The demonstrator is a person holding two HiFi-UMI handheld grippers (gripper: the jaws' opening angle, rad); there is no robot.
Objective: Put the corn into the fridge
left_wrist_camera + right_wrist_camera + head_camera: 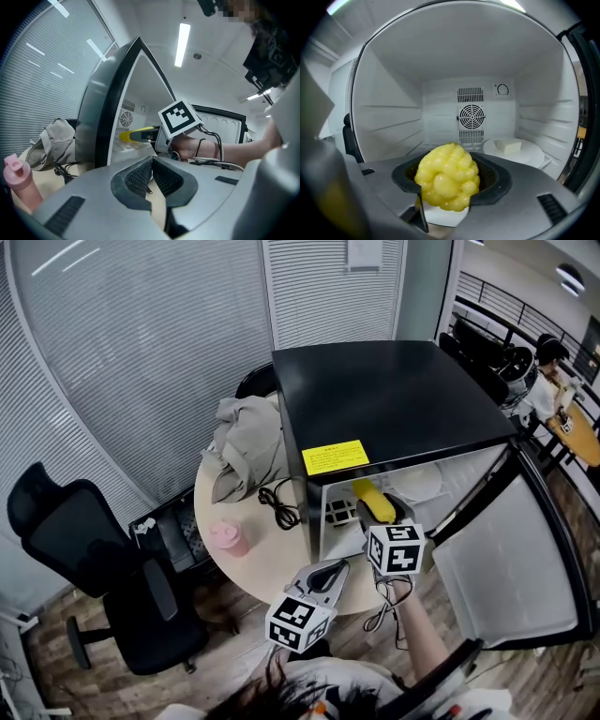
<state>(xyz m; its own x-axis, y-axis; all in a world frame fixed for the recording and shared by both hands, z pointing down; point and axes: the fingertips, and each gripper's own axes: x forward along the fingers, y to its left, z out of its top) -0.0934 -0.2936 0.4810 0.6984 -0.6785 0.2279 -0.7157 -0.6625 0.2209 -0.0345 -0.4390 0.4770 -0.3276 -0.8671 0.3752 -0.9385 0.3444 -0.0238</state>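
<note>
- Only one label shows: a yellow sticker (335, 457) on the top front edge of the black fridge (394, 399), with dark print too small to read.
- A white sheet (364, 251) hangs on the blinds behind the fridge; its print can't be read either.
- Each gripper carries black-and-white square markers and no lettering. The left gripper view shows one face of the right gripper's marker cube (179, 117) clearly.
- The corn (447, 176) is clamped between the pads of the right gripper (380, 507), its bumpy yellow end facing the camera. It sits at the fridge's open mouth, just inside the front edge.
- The left gripper (152, 161) has its pads closed against each other and hangs low over the near edge of the round table (253, 568), beside the fridge.
- Only the right gripper view looks into the white interior. It shows a round fan grille (471, 116) on the back wall, a small dial mark (502, 89) above it to the right, and a white plate (527, 152) on the right with a pale block (507, 146) on it.
- Only the head view shows the whole setting. The fridge door (506, 559) is swung wide to the right. A pink bottle (228, 537), a grey bag (246, 446) and a black cable (278, 502) are on the table. A black office chair (94, 559) stands on the left.
</note>
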